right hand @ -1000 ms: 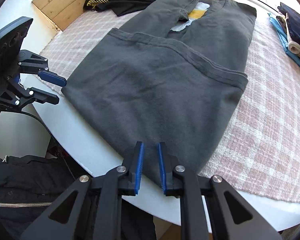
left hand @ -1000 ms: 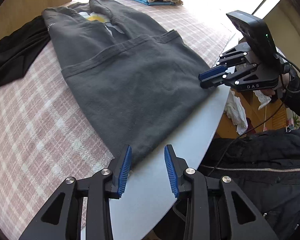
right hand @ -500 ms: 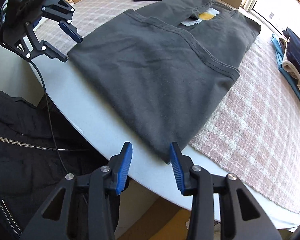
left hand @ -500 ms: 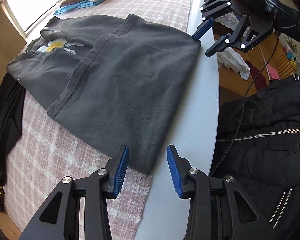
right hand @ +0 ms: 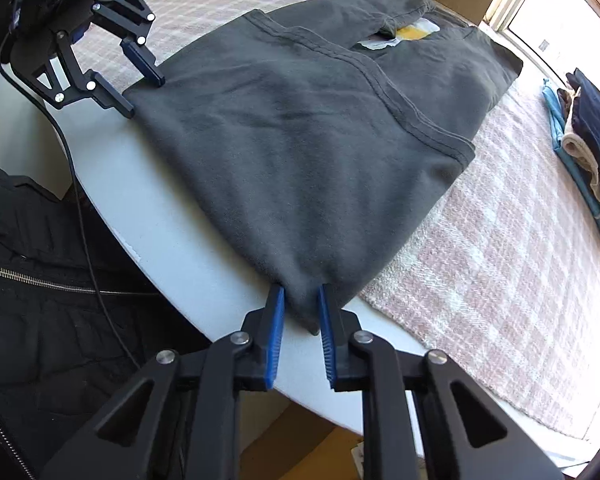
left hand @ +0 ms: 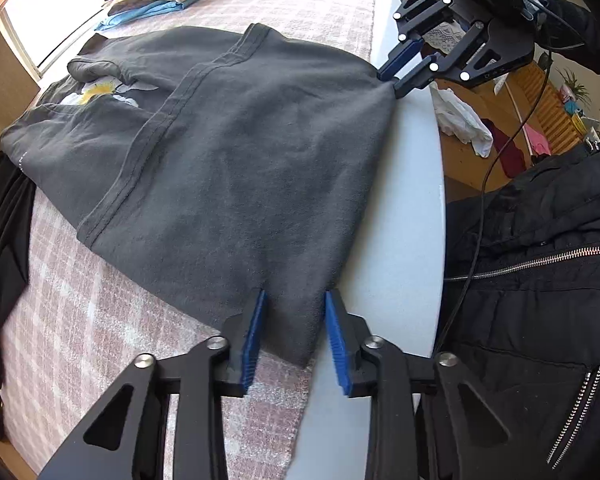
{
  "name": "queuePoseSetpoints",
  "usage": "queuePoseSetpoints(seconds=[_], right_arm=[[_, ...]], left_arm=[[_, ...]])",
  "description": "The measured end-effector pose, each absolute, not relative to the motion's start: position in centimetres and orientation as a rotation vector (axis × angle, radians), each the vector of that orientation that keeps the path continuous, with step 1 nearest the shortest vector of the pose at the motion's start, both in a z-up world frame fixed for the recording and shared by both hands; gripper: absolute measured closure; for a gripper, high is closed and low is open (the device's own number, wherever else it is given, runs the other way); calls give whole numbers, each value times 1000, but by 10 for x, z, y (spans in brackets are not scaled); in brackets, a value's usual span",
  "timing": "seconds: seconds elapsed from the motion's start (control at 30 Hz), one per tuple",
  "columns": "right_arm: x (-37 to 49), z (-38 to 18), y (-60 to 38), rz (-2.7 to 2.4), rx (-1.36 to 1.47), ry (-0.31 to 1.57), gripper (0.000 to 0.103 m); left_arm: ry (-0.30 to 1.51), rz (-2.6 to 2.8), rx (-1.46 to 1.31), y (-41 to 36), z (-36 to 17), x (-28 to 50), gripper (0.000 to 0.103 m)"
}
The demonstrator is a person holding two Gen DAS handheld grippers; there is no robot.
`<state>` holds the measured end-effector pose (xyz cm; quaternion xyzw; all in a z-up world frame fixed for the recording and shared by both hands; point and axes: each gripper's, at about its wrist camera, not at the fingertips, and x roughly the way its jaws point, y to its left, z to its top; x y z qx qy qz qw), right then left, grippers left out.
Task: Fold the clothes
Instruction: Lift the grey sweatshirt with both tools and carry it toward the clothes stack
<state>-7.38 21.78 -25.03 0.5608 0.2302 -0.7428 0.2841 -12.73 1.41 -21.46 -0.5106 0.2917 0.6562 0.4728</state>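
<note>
A dark grey garment point(left hand: 240, 160) point(right hand: 320, 128) with a yellow and white print lies folded flat on the table, its near edge facing the person. My left gripper point(left hand: 295, 294) point(right hand: 145, 97) points steeply down over one near corner. Its jaws are closing, the cloth lies flat between the blue pads point(left hand: 254, 336), and I see no bunching there. My right gripper point(right hand: 300, 289) point(left hand: 389, 85) stands over the other near corner. Its jaws are also closing, and the cloth puckers between its pads point(right hand: 276, 324), pinched.
A pink plaid tablecloth point(right hand: 500, 260) covers most of the white round table point(left hand: 400, 240). Folded clothes point(right hand: 592, 140) are stacked at the far side. A black garment point(left hand: 0, 240) lies beyond the grey one. The person's black jacket point(left hand: 540, 280) is at the table's edge.
Both grippers have come down onto the garment's near corners, which now sit between their pads. Both pairs of jaws widened half a second ago and have narrowed since.
</note>
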Motion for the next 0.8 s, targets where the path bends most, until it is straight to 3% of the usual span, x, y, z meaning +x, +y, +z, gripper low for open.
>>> queuePoseSetpoints(seconds=[0.03, 0.13, 0.5, 0.8], right_arm=[[-78, -250, 219, -1983, 1513, 589, 93], [-87, -247, 220, -1970, 1529, 560, 96], [-114, -224, 225, -2011, 1530, 462, 97], [-124, -152, 225, -2256, 1390, 436, 98]], left_arm=[[680, 1594, -1266, 11, -215, -132, 92], [691, 1581, -1269, 10, -212, -133, 95], [696, 1609, -1236, 9, -188, -146, 97], [630, 1944, -1141, 15, -132, -210, 97]])
